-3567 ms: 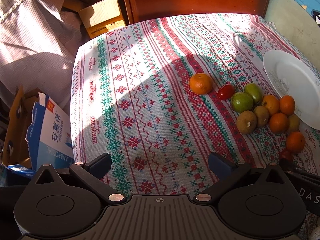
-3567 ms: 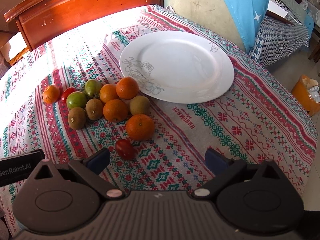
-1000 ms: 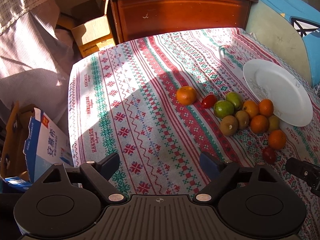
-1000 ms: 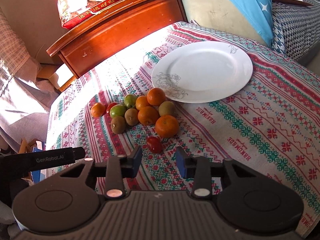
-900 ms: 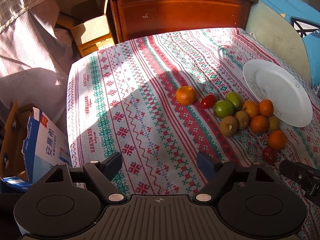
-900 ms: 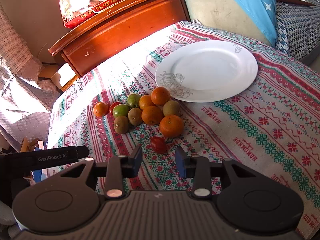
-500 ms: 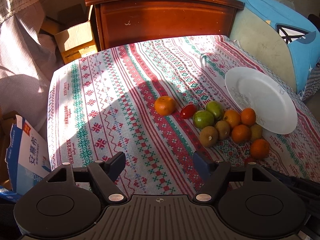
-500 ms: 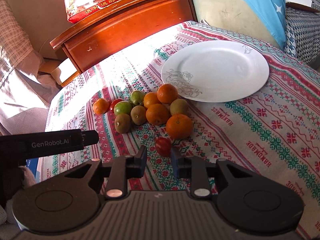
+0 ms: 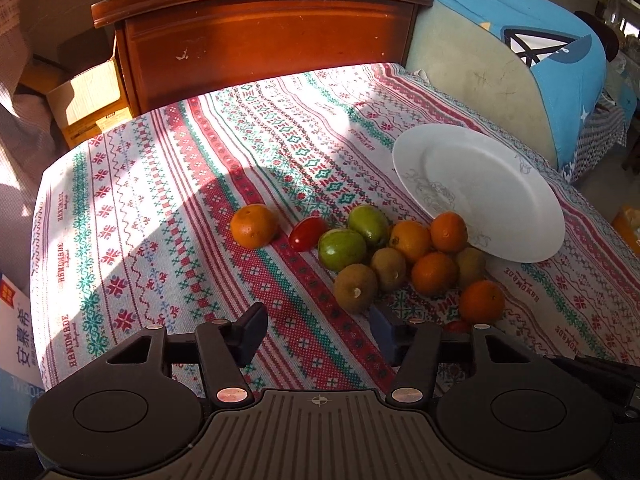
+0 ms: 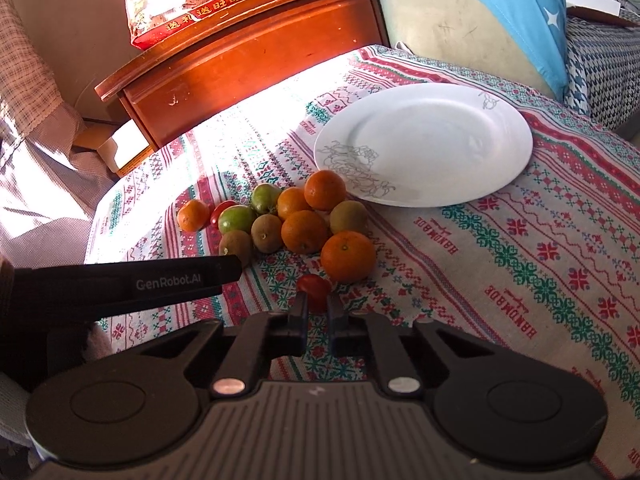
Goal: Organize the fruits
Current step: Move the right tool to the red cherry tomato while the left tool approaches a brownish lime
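Red cherry tomato (image 10: 314, 289) between right gripper (image 10: 317, 307) fingers, narrowed; soft, thin-skinned, grip gently. Left gripper (image 9: 318, 330) wide, empty.

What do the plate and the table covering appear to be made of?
The white plate looks like glazed ceramic: smooth, glossy, with a faint printed grey line drawing near the rim; porcelain or melamine can't be told apart. The tablecloth looks like woven cotton-type fabric, matte, with cross-stitch style red and green bands.

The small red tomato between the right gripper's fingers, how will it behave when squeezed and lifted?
The tomato looks smooth and glossy, so it may slip between the right gripper fingers. It is round and could roll on the tablecloth. Probably soft-skinned, so grip gently.
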The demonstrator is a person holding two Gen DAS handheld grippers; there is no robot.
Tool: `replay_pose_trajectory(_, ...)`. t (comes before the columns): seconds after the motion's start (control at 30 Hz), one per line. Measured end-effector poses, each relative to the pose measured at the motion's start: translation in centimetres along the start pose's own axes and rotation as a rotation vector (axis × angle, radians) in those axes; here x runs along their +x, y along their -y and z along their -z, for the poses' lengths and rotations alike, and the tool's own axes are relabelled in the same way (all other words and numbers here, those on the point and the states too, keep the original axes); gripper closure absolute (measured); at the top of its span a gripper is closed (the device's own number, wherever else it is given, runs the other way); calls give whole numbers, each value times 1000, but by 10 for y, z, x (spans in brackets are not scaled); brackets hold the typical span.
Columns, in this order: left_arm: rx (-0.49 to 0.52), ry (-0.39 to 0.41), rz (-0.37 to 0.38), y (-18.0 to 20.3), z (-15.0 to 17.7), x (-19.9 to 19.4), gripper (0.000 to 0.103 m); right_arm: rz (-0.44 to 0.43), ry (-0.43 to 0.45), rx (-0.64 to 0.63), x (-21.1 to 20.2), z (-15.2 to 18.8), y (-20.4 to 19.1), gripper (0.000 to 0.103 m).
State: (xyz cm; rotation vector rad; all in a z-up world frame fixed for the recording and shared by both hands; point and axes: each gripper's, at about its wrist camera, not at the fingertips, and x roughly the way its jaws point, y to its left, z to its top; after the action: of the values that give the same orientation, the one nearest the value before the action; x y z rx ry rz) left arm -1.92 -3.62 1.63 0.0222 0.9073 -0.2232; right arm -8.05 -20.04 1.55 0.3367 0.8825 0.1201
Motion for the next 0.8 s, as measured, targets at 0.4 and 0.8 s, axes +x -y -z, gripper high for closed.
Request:
replay_pose_trajectory(0.4,31,22,26,8,-1,11,55,3,9,-13,7,-1,-6,75)
replay_pose_trajectory(0.8,26,44,55,8,1,8,80,27,36,-51,13,0,-11,85)
